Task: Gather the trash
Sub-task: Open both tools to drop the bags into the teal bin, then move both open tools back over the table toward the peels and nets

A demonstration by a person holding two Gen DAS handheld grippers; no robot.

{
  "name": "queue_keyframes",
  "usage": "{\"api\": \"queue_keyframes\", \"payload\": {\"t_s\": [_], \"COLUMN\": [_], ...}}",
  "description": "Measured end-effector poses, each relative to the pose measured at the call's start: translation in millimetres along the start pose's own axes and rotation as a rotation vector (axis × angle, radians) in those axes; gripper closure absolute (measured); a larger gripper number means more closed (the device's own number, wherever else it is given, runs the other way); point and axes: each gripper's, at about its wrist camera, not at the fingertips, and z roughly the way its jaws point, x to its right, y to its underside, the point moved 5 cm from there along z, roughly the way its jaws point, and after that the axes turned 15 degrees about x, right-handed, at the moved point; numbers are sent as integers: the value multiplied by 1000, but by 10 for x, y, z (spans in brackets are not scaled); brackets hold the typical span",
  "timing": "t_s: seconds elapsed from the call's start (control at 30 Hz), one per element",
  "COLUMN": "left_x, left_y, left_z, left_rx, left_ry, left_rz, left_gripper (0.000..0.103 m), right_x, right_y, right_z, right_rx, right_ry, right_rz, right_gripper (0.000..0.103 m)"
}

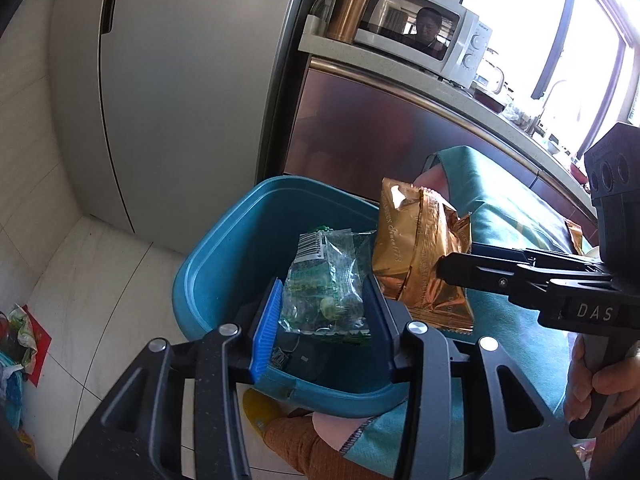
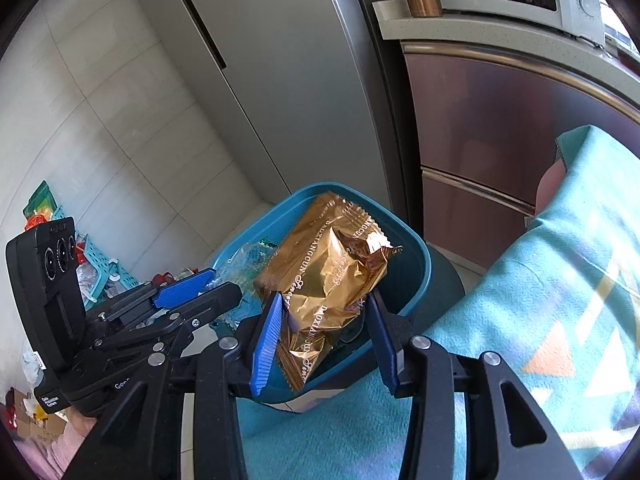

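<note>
From your left wrist camera, the left gripper [image 1: 326, 312] tilts downward over the blue bin [image 1: 224, 256], its jaws pinching a clear green-printed wrapper [image 1: 324, 280] that hangs just above the bin's opening. To the right of those jaws, the right gripper [image 1: 444, 270] reaches in sideways, gripping the gold snack bag [image 1: 420, 248], and your hand [image 1: 588, 380] shows on its handle. Only this view shows the microwave [image 1: 424, 32] and copper tumbler [image 1: 352, 4] on the tabletop [image 1: 400, 68] beyond the jaws, and scattered litter [image 1: 18, 344] on the tiled floor [image 1: 92, 280] far to the left. From your right wrist camera, the right gripper [image 2: 326, 328] also slants down, its jaws closed on the gold snack bag [image 2: 328, 276] held over the blue bin [image 2: 416, 264]. The left gripper [image 2: 196, 292] lies left of them. Only here do you see the patterned teal cloth [image 2: 540, 320] right of the jaws. A grey refrigerator [image 2: 288, 60] stands behind the bin.
</note>
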Motion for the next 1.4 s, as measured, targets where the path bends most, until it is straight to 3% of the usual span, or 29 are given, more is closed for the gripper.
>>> {"api": "queue_keyframes", "payload": {"t_s": [0.4,0.8,1.13,1.4], "left_x": [1,23,346,1055], "left_y": [195,265,103,-19], "left_z": [278,312,-3,-272], "left_rx": [-61,-72,16,77], "left_ry": [7,17,90,248], "left_rz": [-48,-41,26,120], "left_gripper": [58,55,51,47], "right_x": [75,125,241,580], "right_y": [55,93,79,223], "right_z": [101,-102,-706,-1496], "right_rx": [-14,22,141,265], "right_ry": [9,-13,-17,70], "right_rz": [36,55,64,95], "right_gripper": [45,45,45,45]}}
